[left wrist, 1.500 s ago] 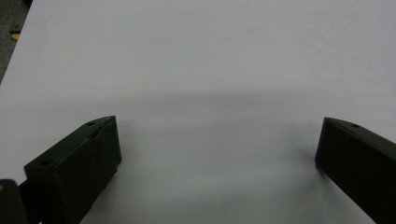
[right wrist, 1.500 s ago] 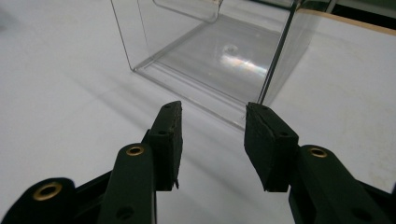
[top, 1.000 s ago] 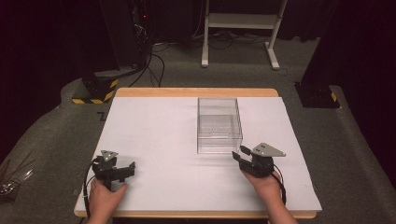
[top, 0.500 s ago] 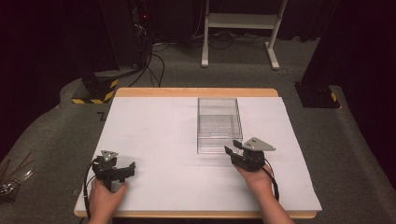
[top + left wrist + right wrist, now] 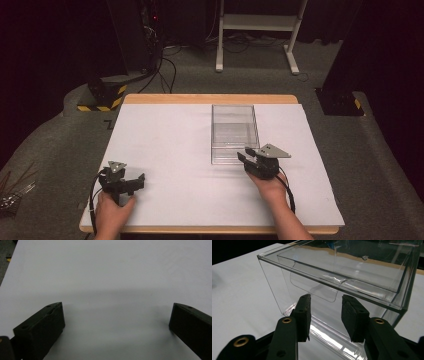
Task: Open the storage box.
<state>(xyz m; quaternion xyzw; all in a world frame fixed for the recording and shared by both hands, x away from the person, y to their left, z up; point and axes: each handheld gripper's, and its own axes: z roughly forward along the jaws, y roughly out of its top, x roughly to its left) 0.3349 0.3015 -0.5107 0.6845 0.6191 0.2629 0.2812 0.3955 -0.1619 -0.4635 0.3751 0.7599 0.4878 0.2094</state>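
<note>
Clear plastic is what I am working toward: from the high view, the transparent box (image 5: pixel 234 134) sits right of centre on the white sheet (image 5: pixel 175 150), and my right gripper (image 5: pixel 246 153) has slid left and forward from a second ago until its tips meet the box's near end; my left gripper (image 5: pixel 131 182) rests where it was at the near left, well apart from the box. Through the left gripper view, its jaws stand wide over bare sheet, released, nothing between them. Through the right gripper view, the right gripper (image 5: pixel 325 315) has just been closing its jaws, which frame the box's curved pull tab (image 5: pixel 317 287) without pressing anything yet; I judge a pull on that drawer is next.
</note>
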